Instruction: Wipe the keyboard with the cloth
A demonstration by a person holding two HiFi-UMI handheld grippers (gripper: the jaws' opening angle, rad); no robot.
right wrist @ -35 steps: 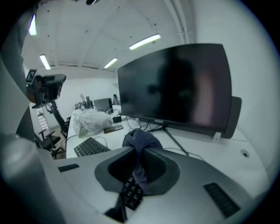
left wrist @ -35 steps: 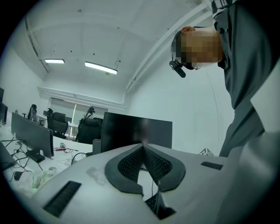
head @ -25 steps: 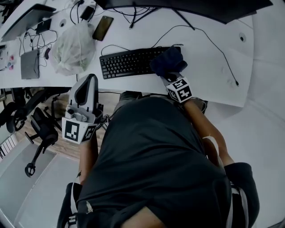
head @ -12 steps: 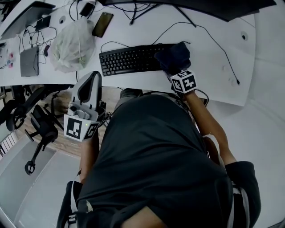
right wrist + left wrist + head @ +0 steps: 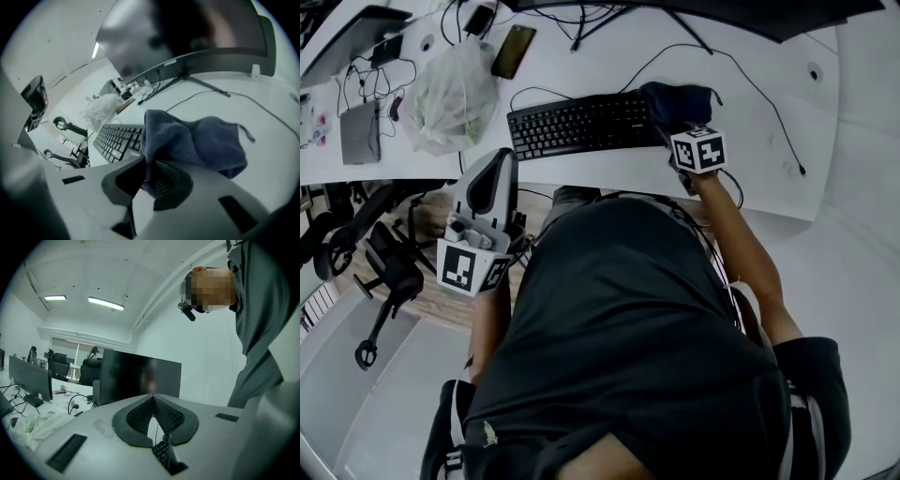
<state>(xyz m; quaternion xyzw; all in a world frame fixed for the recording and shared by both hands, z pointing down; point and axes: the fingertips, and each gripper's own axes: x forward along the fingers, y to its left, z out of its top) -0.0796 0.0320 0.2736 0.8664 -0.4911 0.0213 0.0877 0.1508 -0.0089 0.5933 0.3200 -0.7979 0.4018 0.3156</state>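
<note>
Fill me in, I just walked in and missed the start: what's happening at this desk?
A person holds a handheld gripper in each hand. The right gripper is clamped on a dark blue cloth, which sits at the right end of the black keyboard on the white desk. The left gripper is shut on nothing and held off the desk's near edge, away from the keyboard.
</note>
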